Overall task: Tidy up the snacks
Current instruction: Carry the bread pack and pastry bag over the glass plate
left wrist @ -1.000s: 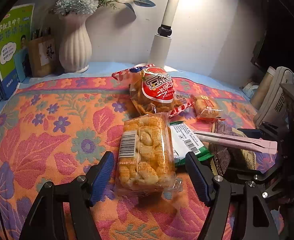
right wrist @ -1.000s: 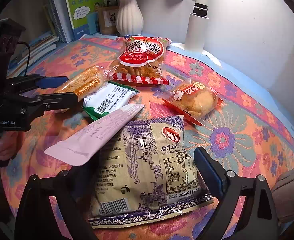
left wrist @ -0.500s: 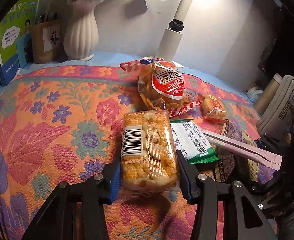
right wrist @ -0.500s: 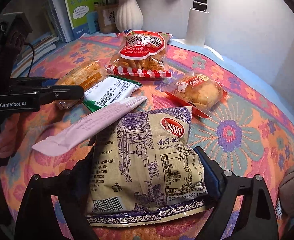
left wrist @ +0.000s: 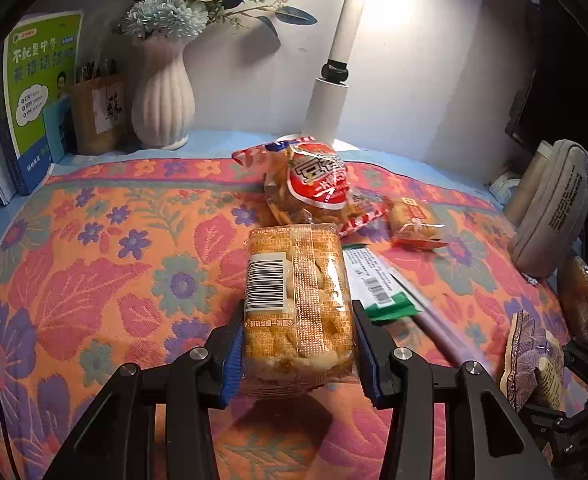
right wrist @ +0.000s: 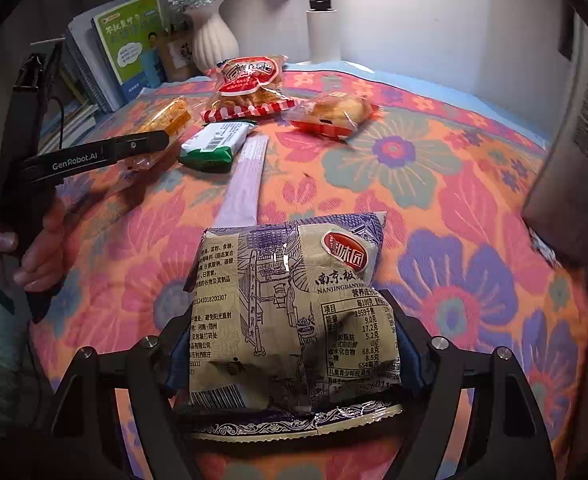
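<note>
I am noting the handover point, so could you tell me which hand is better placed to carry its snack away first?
The left. The left gripper is shut on the orange biscuit pack, pads against both sides. The right gripper is closing, with the purple-printed snack bag between its jaws.

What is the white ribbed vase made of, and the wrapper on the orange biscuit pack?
White ribbed vase: looks like matte ceramic, smooth with no shine, though it might be plastic. Clear wrapper on the orange biscuit pack: thin glossy plastic film; it crinkles, glints, and shows the biscuits through.
</note>
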Available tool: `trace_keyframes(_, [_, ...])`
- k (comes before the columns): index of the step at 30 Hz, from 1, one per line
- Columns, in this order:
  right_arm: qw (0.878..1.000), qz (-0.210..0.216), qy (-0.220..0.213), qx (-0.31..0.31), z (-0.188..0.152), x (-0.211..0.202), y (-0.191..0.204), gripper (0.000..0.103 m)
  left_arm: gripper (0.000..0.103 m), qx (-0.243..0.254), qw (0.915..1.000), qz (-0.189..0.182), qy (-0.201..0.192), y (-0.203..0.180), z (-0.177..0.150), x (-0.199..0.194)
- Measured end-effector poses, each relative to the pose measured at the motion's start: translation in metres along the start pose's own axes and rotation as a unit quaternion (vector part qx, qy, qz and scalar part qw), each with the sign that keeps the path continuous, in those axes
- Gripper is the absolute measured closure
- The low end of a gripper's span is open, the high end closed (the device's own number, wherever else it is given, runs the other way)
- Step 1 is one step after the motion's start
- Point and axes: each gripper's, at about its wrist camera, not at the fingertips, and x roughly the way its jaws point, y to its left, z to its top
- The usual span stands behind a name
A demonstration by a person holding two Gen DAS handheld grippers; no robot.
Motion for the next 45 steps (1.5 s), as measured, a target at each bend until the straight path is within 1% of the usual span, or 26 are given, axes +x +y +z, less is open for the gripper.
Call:
trace_keyframes(2, [1.0, -0.002, -0.001, 0.014, -0.012, -0.013, -0.005, 0.024, 0.058, 0.0, 0.9999, -0.011, -0.001, -0.011, -0.008, -0.008])
trace_keyframes(5, [1.0, -0.008, -0.01, 0.026, -0.021, -0.03, -0.007, 0.024, 0.058, 0.001, 0.9992, -0.039, 0.0, -0.03, -0.018, -0.021])
trace_keyframes(8, [0.999, -0.007, -0.03, 0.029, -0.024, -0.05, -0.007, 0.024, 0.058, 0.01, 0.9988, -0.048, -0.001, -0.05, -0.021, -0.034])
trace_keyframes(14, [0.997, -0.001, -0.07, 0.041, -0.026, -0.087, -0.014, 0.024, 0.058, 0.043, 0.9972, -0.06, -0.012, -0.089, -0.014, -0.058])
trace_keyframes(19, [0.993, -0.005, -0.096, 0.066, -0.031, -0.115, -0.036, 0.024, 0.058, 0.075, 0.9938, -0.08, -0.018, -0.132, -0.005, -0.068])
trace_keyframes(21, [0.991, -0.016, -0.107, 0.079, -0.032, -0.128, -0.05, 0.024, 0.058, 0.094, 0.9916, -0.086, -0.019, -0.155, -0.003, -0.069])
trace_keyframes(24, [0.985, -0.04, -0.132, 0.103, -0.034, -0.152, -0.078, 0.024, 0.058, 0.127, 0.9863, -0.103, -0.019, -0.198, 0.001, -0.069])
trace_keyframes(27, [0.977, -0.069, -0.154, 0.132, -0.037, -0.177, -0.112, 0.024, 0.058, 0.16, 0.98, -0.116, -0.024, -0.241, 0.004, -0.068])
trace_keyframes(29, [0.97, -0.089, -0.167, 0.151, -0.04, -0.192, -0.134, 0.024, 0.058, 0.177, 0.9747, -0.135, -0.023, -0.27, 0.006, -0.066])
trace_keyframes(30, [0.967, -0.099, -0.171, 0.162, -0.042, -0.198, -0.145, 0.024, 0.058, 0.181, 0.9717, -0.151, -0.018, -0.283, 0.008, -0.063])
trace_keyframes(32, [0.96, -0.115, -0.178, 0.185, -0.047, -0.209, -0.167, 0.024, 0.058, 0.178, 0.9671, -0.181, -0.003, -0.304, 0.01, -0.056])
trace_keyframes(33, [0.956, -0.123, -0.18, 0.196, -0.049, -0.213, -0.177, 0.024, 0.058, 0.18, 0.9652, -0.19, 0.001, -0.316, 0.011, -0.052])
trace_keyframes(36, [0.947, -0.141, -0.184, 0.222, -0.053, -0.221, -0.203, 0.024, 0.058, 0.198, 0.962, -0.188, 0.001, -0.342, 0.01, -0.043])
trace_keyframes(40, [0.938, -0.146, -0.189, 0.253, -0.055, -0.225, -0.23, 0.024, 0.058, 0.216, 0.9551, -0.202, 0.008, -0.369, 0.006, -0.036])
trace_keyframes(45, [0.934, -0.155, -0.182, 0.266, -0.047, -0.216, -0.248, 0.024, 0.058, 0.238, 0.9498, -0.203, 0.011, -0.393, 0.001, -0.03])
